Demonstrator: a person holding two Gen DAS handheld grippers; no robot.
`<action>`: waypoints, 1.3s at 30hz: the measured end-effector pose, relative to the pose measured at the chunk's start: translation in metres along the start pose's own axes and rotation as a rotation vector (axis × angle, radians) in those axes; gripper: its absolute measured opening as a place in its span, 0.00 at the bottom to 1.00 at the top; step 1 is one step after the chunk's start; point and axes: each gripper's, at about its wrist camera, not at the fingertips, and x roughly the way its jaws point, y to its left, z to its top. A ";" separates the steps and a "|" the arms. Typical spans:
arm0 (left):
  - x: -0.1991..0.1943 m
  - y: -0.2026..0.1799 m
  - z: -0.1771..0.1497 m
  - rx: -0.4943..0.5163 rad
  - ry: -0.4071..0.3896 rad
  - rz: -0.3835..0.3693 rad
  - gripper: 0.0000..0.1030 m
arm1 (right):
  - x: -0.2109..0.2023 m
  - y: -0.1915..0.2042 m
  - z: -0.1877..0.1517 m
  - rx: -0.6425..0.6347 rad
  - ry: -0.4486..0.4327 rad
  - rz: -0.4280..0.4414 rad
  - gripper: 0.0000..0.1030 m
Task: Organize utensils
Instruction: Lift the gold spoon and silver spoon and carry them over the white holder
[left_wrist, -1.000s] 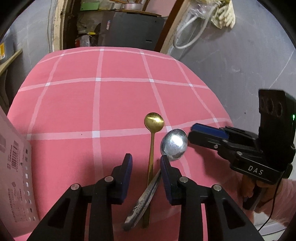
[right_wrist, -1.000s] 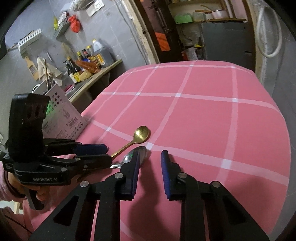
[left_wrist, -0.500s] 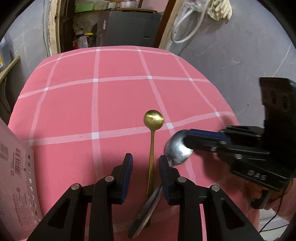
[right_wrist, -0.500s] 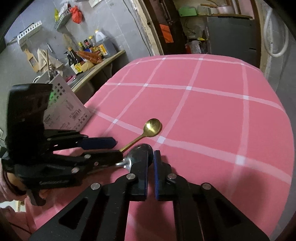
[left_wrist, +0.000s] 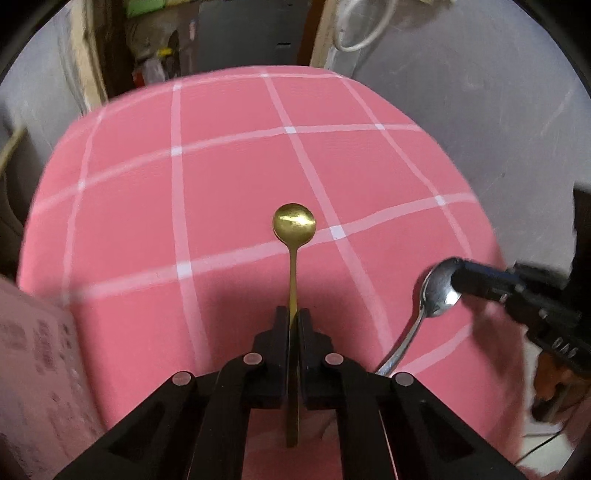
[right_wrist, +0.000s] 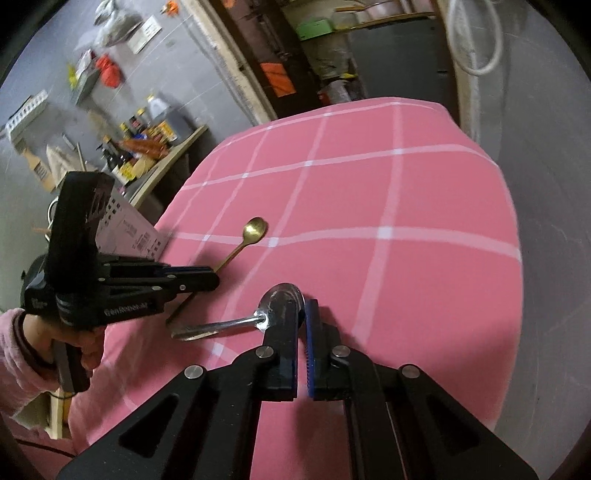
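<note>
**Each claw clamped on a spoon over the pink counter**

In the left wrist view, the left claw (left_wrist: 293, 321) sits at bottom centre, its jaws pressed together on the handle of the gold spoon (left_wrist: 294, 225). The spoon's bowl points up the frame and its handle end sticks out below the jaws. At the right edge, the right claw (left_wrist: 460, 282) is clamped on the bowl of the silver spoon (left_wrist: 437, 295), whose handle slants down toward lower centre. The two spoons are apart. Both are over the counter (left_wrist: 229, 177), which is covered in pink cloth with white grid lines. In the right wrist view, a white perforated basket (right_wrist: 129, 229) stands at the left edge of the counter.
</note>
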 end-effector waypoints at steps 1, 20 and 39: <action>-0.001 0.004 -0.003 -0.042 0.008 -0.036 0.04 | -0.001 0.000 -0.002 0.011 -0.002 -0.002 0.03; -0.049 0.005 -0.056 -0.185 -0.068 -0.332 0.04 | -0.063 0.037 -0.022 0.043 -0.171 -0.184 0.01; -0.167 0.009 -0.059 -0.033 -0.515 -0.265 0.04 | -0.136 0.131 0.023 -0.169 -0.377 -0.289 0.01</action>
